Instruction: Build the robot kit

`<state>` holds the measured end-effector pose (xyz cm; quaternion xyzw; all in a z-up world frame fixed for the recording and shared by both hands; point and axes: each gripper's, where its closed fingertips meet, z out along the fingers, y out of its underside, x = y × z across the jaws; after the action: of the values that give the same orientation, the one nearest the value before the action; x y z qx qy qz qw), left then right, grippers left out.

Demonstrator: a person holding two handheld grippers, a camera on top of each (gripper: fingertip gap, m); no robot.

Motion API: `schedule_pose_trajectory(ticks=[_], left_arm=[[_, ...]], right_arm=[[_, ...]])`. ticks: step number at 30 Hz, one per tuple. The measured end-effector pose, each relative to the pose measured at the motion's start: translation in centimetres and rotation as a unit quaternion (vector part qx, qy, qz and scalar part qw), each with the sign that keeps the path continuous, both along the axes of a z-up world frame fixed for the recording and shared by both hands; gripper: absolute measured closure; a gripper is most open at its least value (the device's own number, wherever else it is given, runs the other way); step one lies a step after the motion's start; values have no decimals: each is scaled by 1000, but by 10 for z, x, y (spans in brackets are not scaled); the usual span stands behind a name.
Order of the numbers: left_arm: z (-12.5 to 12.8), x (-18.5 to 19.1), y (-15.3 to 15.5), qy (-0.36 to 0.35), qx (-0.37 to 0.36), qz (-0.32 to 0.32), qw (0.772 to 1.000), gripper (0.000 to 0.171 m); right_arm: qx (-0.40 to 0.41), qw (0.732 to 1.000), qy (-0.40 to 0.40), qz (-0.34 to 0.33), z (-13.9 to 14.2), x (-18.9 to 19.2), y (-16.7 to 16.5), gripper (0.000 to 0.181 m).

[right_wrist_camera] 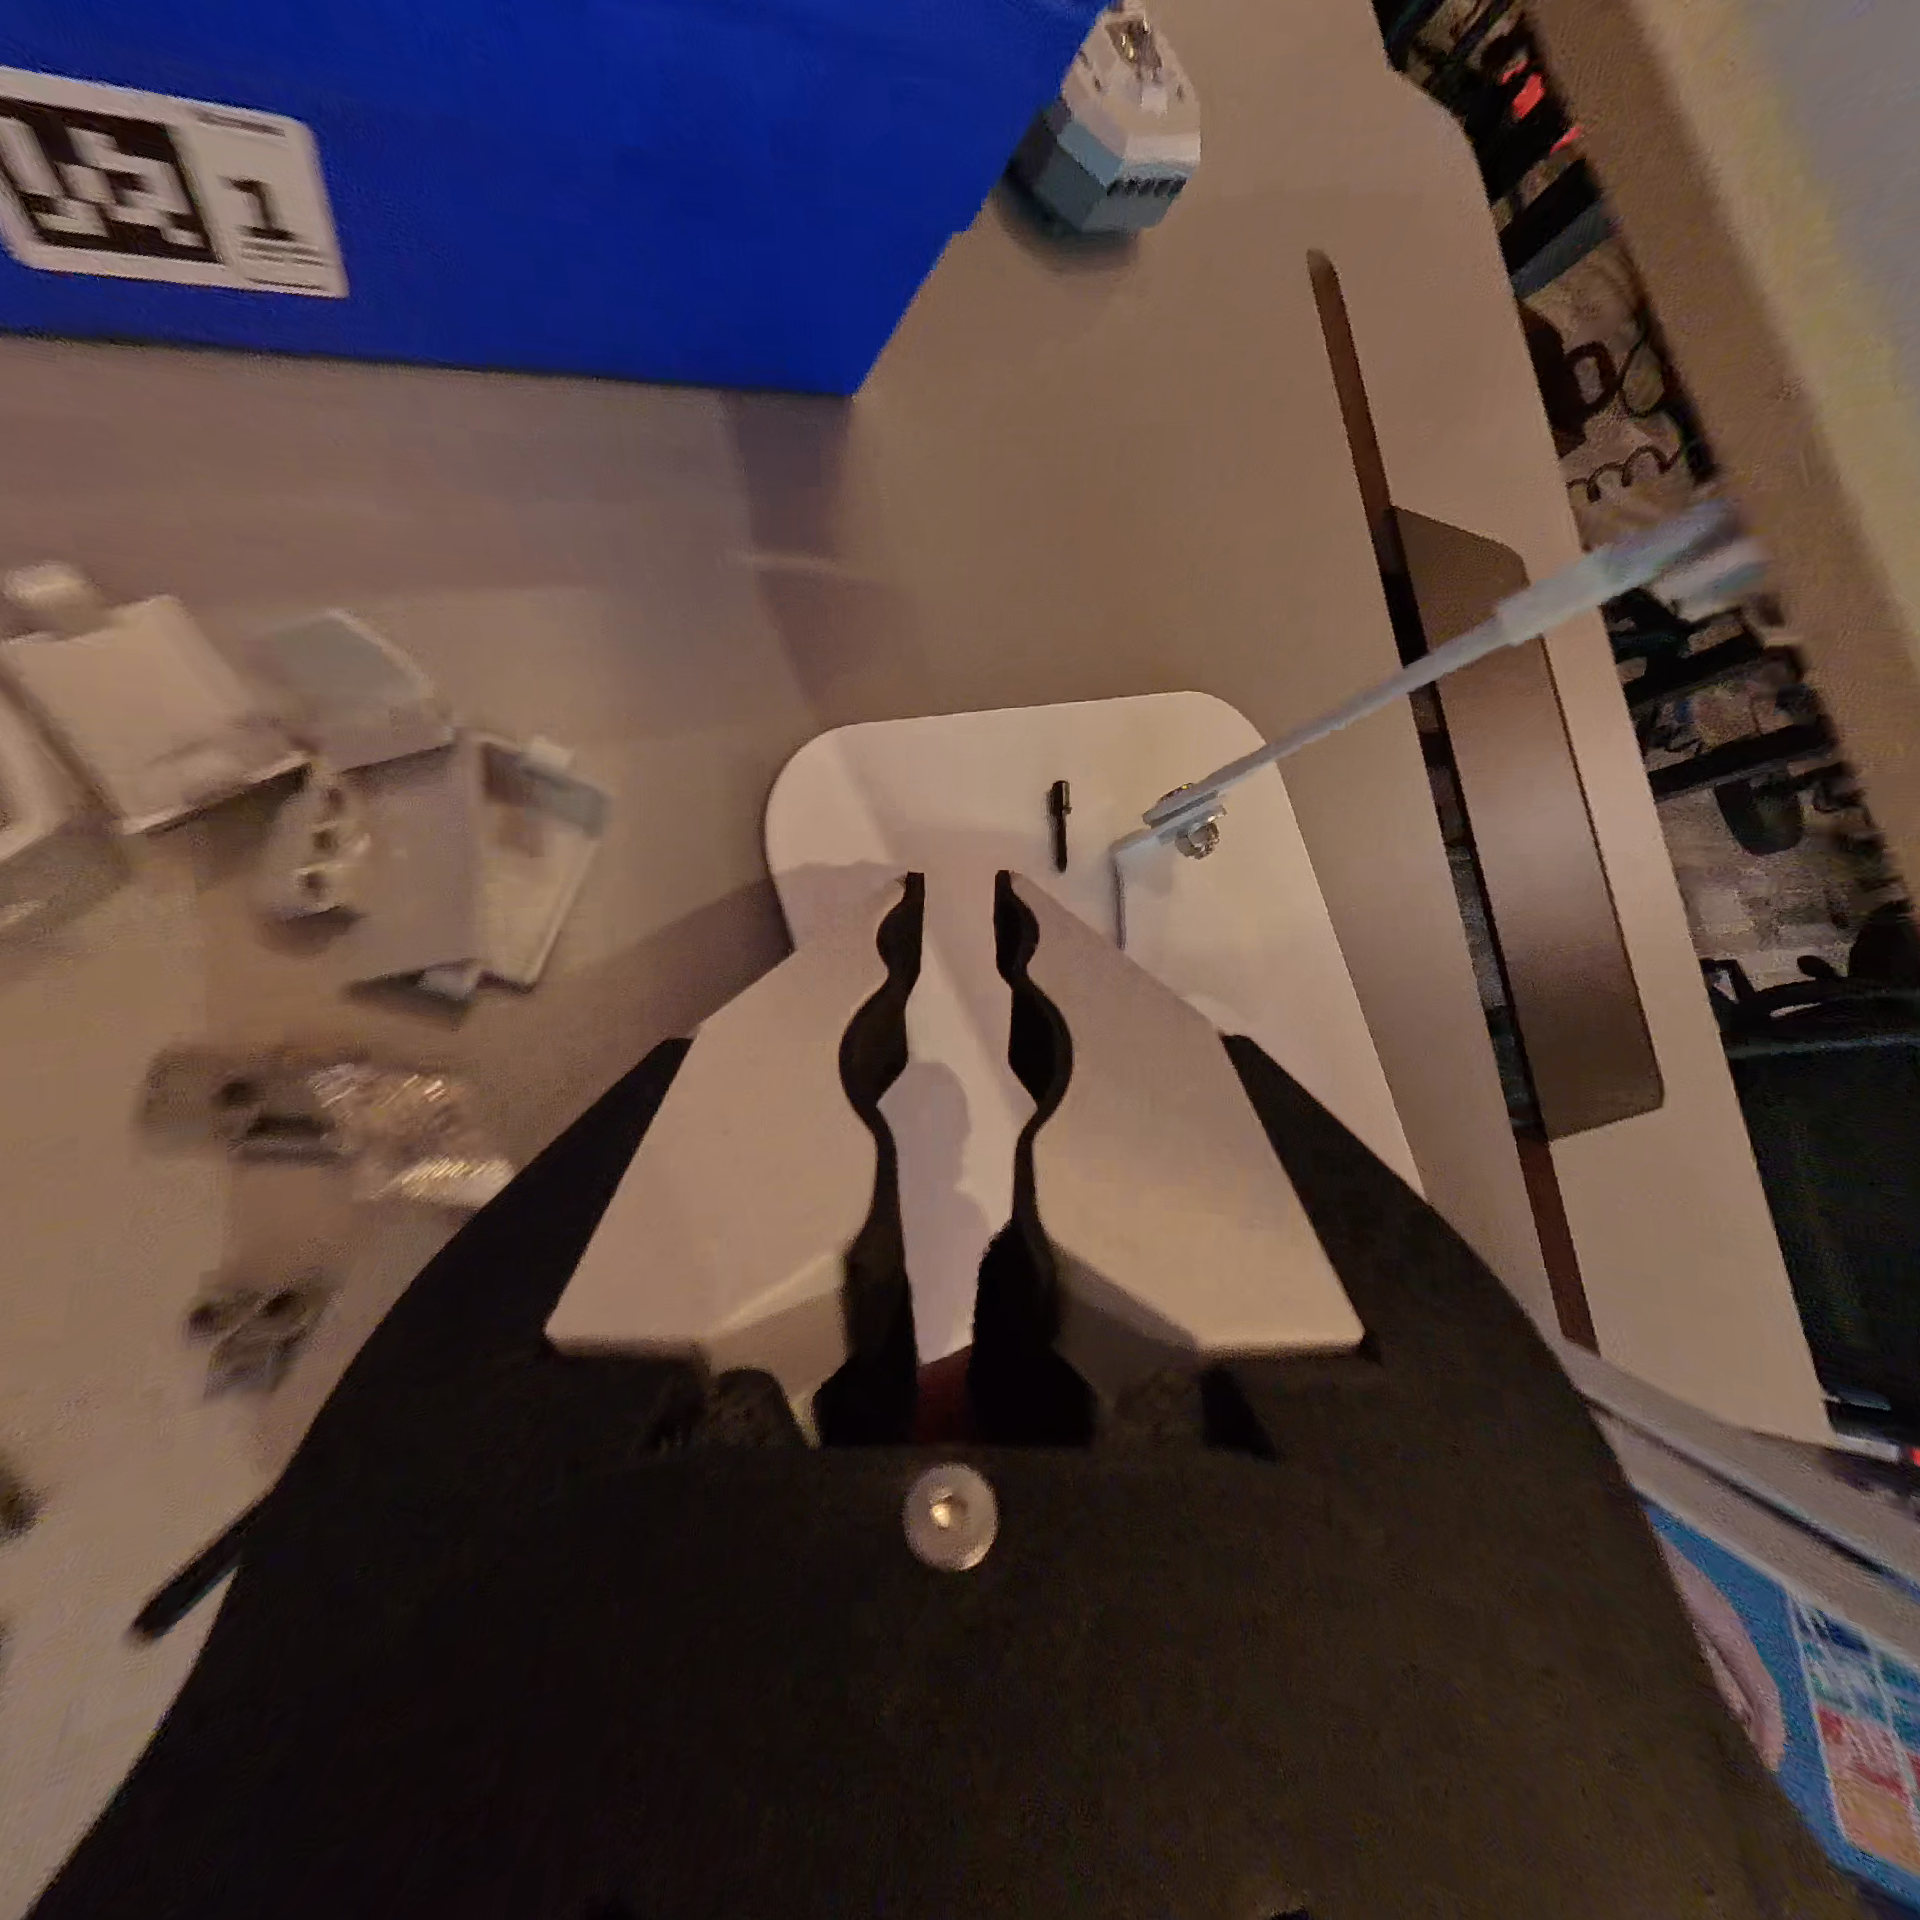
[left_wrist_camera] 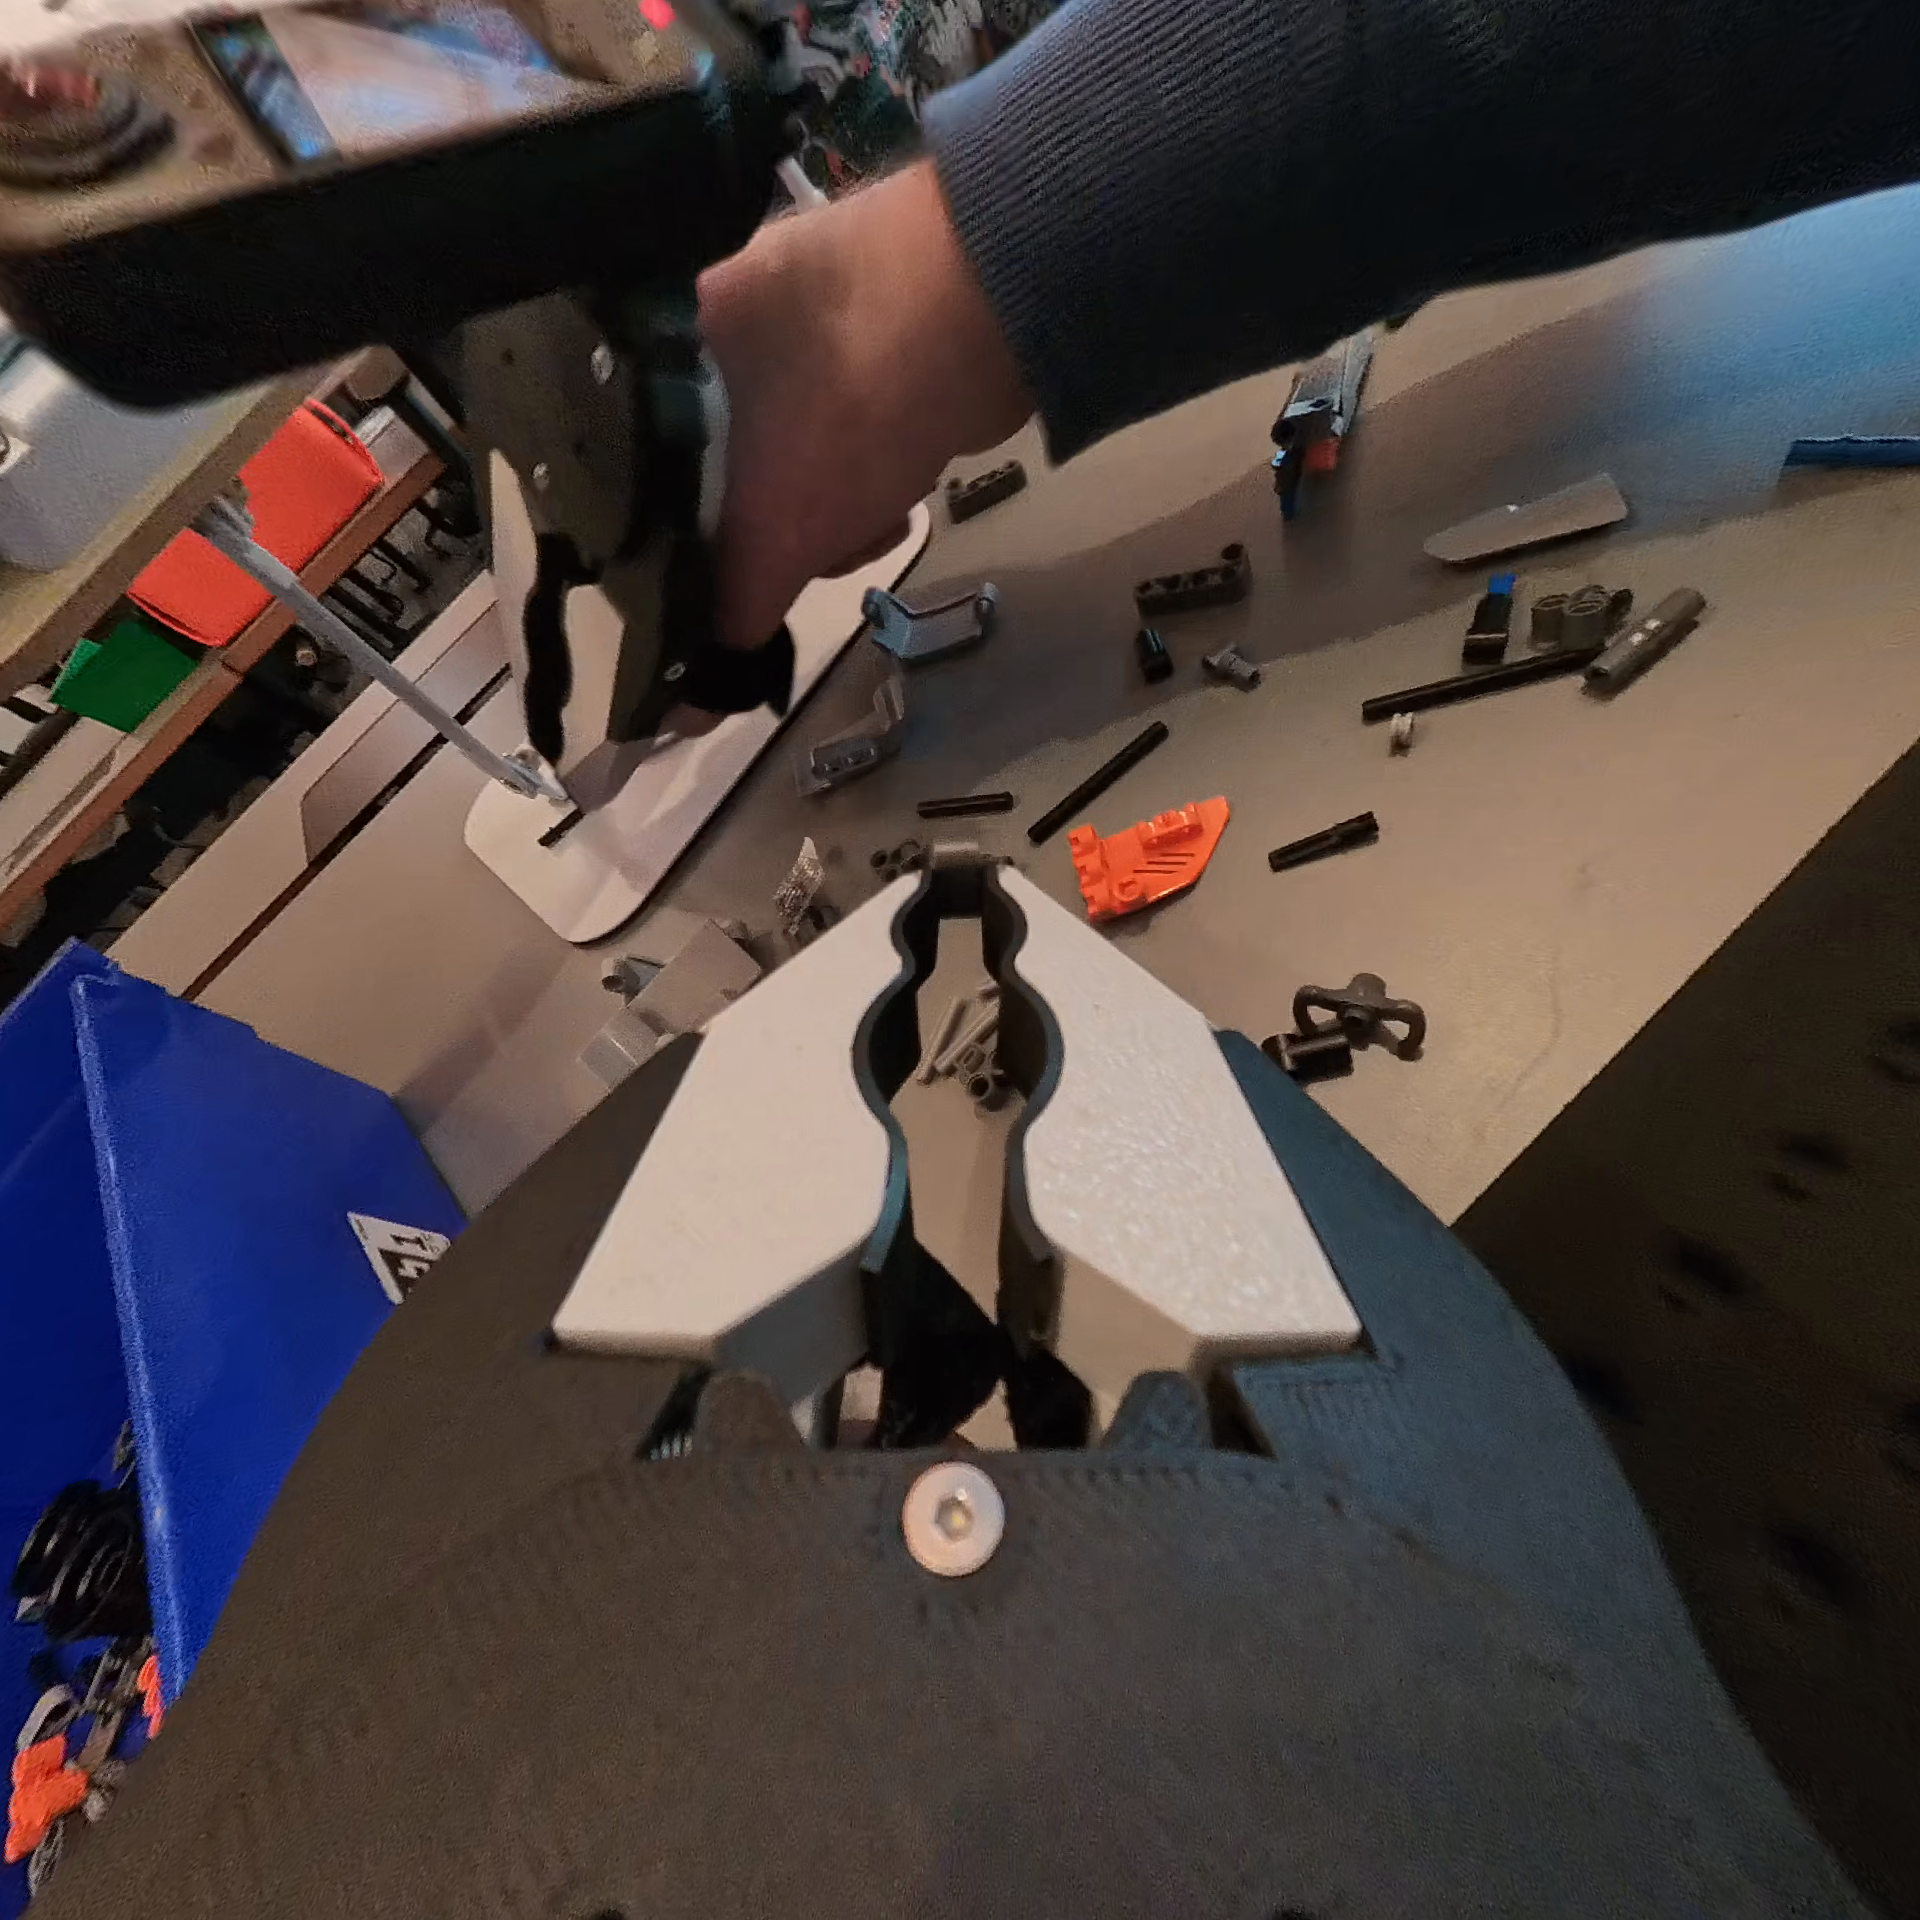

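Note:
My right gripper (right_wrist_camera: pixel 958 878) hovers narrowly open and empty over a white plate (right_wrist_camera: pixel 935 769). A small black pin (right_wrist_camera: pixel 1060 824) lies on the plate just ahead of its right fingertip, beside a metal bracket with a thin rod (right_wrist_camera: pixel 1184 821). In the left wrist view a hand holds that gripper (left_wrist_camera: pixel 551 748) above the plate (left_wrist_camera: pixel 644 831) and the pin (left_wrist_camera: pixel 561 828). My left gripper (left_wrist_camera: pixel 961 875) is over the table, and its tips seem to clamp a small grey part (left_wrist_camera: pixel 956 854).
Loose parts are scattered on the grey table (left_wrist_camera: pixel 1558 935): an orange panel (left_wrist_camera: pixel 1148 857), black axles (left_wrist_camera: pixel 1096 769), grey connectors (left_wrist_camera: pixel 930 618). A blue bin (left_wrist_camera: pixel 156 1247) with parts stands at the left and also shows in the right wrist view (right_wrist_camera: pixel 571 187). The table edge runs along the right. One gripper's finger ends stand about 20 cm off the other's.

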<state>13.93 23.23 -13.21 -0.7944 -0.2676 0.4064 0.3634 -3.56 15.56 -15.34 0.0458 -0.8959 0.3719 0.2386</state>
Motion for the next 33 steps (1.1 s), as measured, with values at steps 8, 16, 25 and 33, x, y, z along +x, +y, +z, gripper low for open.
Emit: schedule_pose_trajectory(ticks=[8,16,25,33], left_arm=[[-2,0,2,-9,9,-9,1000,166],[-1,1,3,-13,20,-18,1000,166],[-2,1,3,-17,24,-20,999,166],[-8,0,0,-37,7,-7,999,166]], right_arm=[[6,999,-36,-31,-24,-39,-13,167],[-13,998,-44,-34,-29,-50,-20,181],[0,996,-88,4,-29,-25,-15,181],[22,995,-84,53,-7,37,29,181]])
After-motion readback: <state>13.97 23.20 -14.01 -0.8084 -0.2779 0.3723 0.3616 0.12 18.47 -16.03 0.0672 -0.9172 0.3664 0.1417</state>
